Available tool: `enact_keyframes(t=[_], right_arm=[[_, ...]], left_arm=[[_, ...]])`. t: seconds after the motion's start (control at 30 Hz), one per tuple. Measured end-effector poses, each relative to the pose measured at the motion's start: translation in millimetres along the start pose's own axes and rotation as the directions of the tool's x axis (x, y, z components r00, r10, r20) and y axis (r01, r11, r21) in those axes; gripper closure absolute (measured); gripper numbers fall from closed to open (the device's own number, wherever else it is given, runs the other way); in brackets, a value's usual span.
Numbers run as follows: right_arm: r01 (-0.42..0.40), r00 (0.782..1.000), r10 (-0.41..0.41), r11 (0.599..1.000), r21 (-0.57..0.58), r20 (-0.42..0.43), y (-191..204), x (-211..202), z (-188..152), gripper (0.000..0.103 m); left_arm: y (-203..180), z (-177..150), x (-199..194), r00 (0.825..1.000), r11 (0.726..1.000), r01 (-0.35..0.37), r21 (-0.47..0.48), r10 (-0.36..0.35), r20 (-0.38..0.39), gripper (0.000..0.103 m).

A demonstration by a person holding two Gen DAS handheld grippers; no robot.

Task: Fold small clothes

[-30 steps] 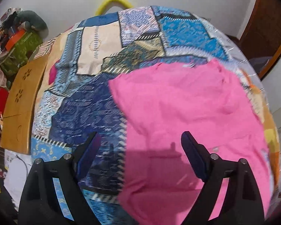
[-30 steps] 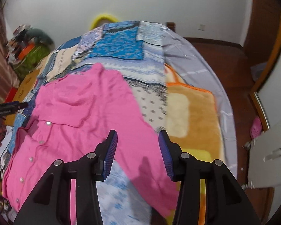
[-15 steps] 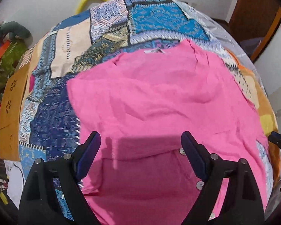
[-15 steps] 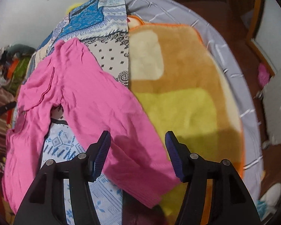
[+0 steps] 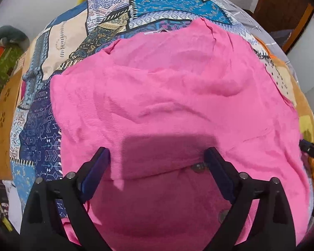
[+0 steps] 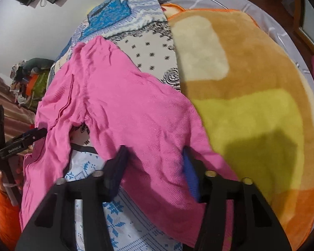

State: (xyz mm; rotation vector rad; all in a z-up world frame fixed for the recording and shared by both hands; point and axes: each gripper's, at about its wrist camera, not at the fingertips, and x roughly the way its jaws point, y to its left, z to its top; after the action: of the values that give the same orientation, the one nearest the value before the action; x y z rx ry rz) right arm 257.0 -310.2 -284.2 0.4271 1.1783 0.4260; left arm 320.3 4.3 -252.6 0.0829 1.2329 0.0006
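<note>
Looking pretty early in the fold, judging by how things lie; pink cardigan [image 5: 169,96] spread loosely over the patchwork bedspread [image 5: 106,23], rumpled, buttons [image 5: 198,167] showing near the front edge, no neat rectangle anywhere yet; maybe one flap of the body doubled over near the buttons, hard to call for sure; sleeves, body halves and final tidy-up all seemingly left to do.

Left gripper [image 5: 157,163] spread wide, hanging over the near part of the cardigan body, nothing pinched between the pads; right gripper [image 6: 155,167] also spread fairly wide, straddling the sleeve [image 6: 148,138], cloth running between the two pads but no squeeze visible; blurry there, so contact with the fabric impossible to confirm.

Worth comparing the two views; left wrist view giving the whole torso, the collar end up top against the blue patches, and the button line; no clear look at the sleeve from there, just the tip of the other tool [image 5: 312,150] poking in at the right edge. Right wrist view giving the sleeve stretched out toward the yellow-and-orange fleece blanket [image 6: 251,87], a gap of bedspread between sleeve and body, plus the left tool [image 6: 16,144] off at the left edge by the body; buttons not visible from there.
</note>
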Motion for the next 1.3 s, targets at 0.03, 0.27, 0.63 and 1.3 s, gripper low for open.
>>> enact_keyframes(t=[0.03, 0.27, 0.63, 1.3], right_arm=[[0.004, 1.0, -0.004, 1.0, -0.003, 0.006, 0.6, -0.8, 0.6, 0.073], [0.054, 0.997, -0.05, 0.997, -0.064, 0.063, 6.6, -17.2, 7.9, 0.095], [0.15, 0.971, -0.121, 0.98, -0.131, 0.208, 35.4, -57.9, 38.6, 0.097], [0.163, 0.966, -0.037, 0.853, -0.495, 0.255, 203.8, -33.1, 68.2, 0.098]], left_arm=[[-3.8, -0.9, 0.3, 1.0, 1.0, -0.01, 0.019, 0.009, 0.003, 0.008], [-16.0, -2.6, -3.1, 0.999, 0.995, -0.044, 0.086, 0.042, 0.023, 0.008], [-2.4, -9.9, -15.8, 0.999, 0.998, -0.034, 0.052, 0.032, 0.041, 0.008], [55.6, -19.4, -73.0, 0.983, 0.999, 0.014, -0.046, -0.005, 0.183, 0.008]])
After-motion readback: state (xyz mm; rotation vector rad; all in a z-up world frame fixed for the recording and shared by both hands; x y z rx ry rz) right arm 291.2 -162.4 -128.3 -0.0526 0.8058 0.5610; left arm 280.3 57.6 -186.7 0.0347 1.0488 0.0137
